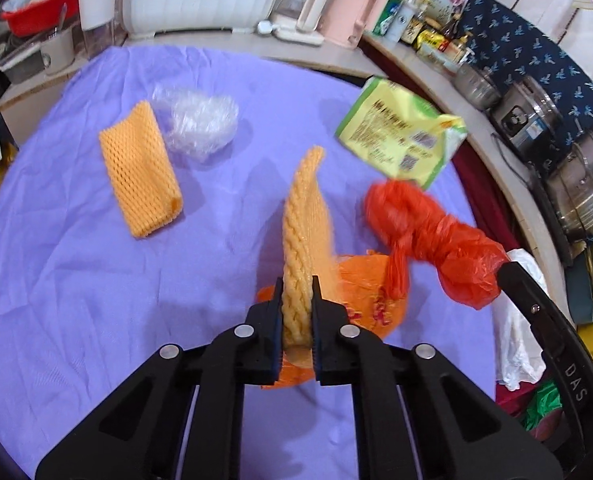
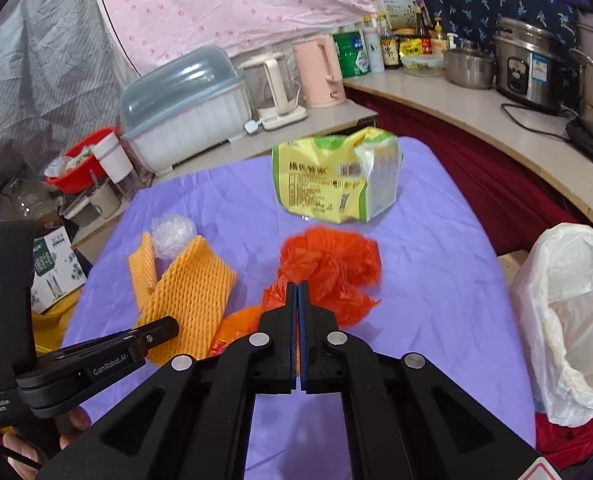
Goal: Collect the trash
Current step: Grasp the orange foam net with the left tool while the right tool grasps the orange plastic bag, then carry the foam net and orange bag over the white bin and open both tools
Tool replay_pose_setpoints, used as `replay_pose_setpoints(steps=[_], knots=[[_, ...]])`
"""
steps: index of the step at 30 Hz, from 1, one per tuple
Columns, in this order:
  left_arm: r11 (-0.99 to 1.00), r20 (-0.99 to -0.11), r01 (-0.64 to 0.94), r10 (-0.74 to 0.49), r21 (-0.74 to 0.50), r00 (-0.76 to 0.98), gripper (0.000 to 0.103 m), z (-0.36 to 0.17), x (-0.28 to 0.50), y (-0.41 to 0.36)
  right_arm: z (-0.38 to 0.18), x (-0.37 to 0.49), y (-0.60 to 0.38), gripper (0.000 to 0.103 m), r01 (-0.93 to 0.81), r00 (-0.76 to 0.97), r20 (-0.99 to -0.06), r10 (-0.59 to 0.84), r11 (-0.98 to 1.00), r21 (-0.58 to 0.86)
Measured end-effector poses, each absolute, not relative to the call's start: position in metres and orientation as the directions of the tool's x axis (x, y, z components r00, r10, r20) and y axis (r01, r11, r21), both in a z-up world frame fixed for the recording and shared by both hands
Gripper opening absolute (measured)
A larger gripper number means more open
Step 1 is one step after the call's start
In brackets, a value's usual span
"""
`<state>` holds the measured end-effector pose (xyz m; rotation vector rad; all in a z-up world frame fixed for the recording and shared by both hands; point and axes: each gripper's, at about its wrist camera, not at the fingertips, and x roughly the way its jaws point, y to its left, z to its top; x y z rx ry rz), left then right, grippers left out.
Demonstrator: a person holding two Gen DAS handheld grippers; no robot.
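Trash lies spread over the purple tablecloth (image 2: 436,248), and the white-lined bin (image 2: 568,320) that should take it stands just off the cloth's right edge, so plan each carry toward that side. Largest of the loose pieces is the yellow-green food packet (image 2: 336,176) at the far end, sitting apart from the rest; leave it for a separate trip. Your right gripper (image 2: 298,292) is pressed together on a corner of the knotted red plastic bag (image 2: 328,268), which hangs slack, so lift it clear of the cloth before swinging it over the bin, and let go only once the whole bag is above the liner. Your left gripper (image 1: 297,292) pinches an orange foam fruit net (image 1: 304,232) by one end, the net standing up between the pads; keep the squeeze firm, since foam this soft can slip out when tilted. Below it lies an orange plastic bag (image 1: 360,288), partly hidden. A second foam net (image 1: 140,168) and, just beside it, the crumpled clear plastic wrap (image 1: 200,120) wait at the left.
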<state>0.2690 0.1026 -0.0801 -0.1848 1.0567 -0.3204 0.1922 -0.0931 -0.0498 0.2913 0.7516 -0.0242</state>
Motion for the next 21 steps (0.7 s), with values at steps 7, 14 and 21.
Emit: replay_pose_setpoints(steps=[7, 14, 21], knots=[[0.925, -0.775, 0.228, -0.379, -0.304, 0.506, 0.010, -0.034, 0.245, 0.086, -0.013, 0.161, -0.118, 0.001, 0.142, 0.789, -0.612, 0.050, 0.955, 0.261], [0.905, -0.745, 0.310, -0.417, -0.290, 0.521, 0.010, -0.003, 0.217, 0.051, 0.012, 0.128, -0.151, 0.001, 0.181, 0.825, -0.564, 0.003, 0.946, 0.269], [0.869, -0.736, 0.411, -0.464, -0.273, 0.492, 0.010, 0.011, 0.190, -0.004, 0.029, 0.095, -0.202, 0.001, 0.255, 0.843, -0.533, -0.077, 0.929, 0.269]])
